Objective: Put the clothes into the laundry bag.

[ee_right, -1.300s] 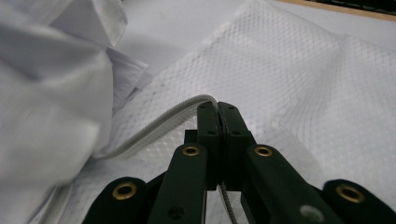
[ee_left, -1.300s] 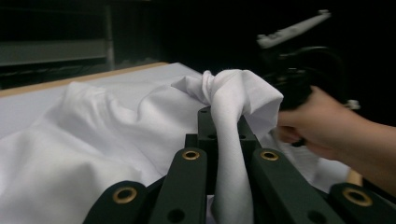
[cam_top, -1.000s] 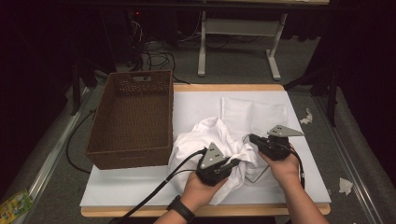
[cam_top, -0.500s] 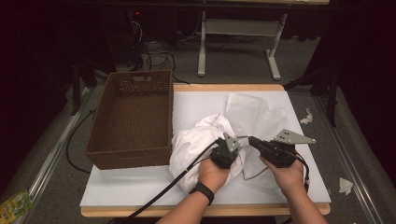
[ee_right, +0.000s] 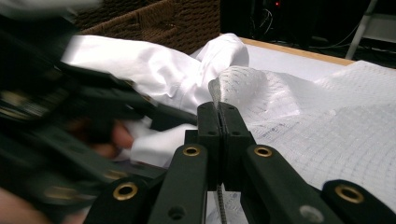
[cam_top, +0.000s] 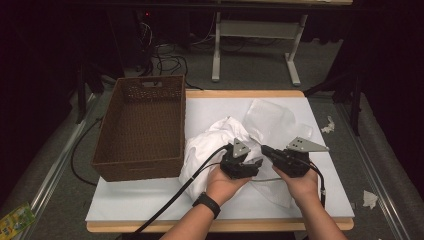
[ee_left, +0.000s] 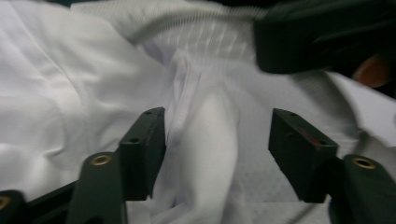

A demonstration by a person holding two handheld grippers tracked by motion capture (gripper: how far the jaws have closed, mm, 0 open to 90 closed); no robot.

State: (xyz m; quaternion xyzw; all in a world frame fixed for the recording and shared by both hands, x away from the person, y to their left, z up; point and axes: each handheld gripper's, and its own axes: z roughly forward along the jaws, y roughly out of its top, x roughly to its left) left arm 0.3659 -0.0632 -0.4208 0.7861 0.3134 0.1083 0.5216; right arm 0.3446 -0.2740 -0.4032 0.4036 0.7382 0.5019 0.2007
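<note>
Both grippers are black, each topped by a grey three-cornered plate with small holes. The left gripper (cam_top: 242,162) trails a thick black cable off the near edge of the tabletop; the right gripper (cam_top: 280,157) trails a thinner one. Brass-ringed screws stud the black jaws. A black watch (cam_top: 207,203) circles the left wrist; forearms bare.

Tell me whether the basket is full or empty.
Empty: the high view looks down onto the wicker basket's bare woven floor.

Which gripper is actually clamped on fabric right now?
The right gripper: fingers shut on the mesh bag. The left gripper has just been opening, white cloth loose between.
</note>
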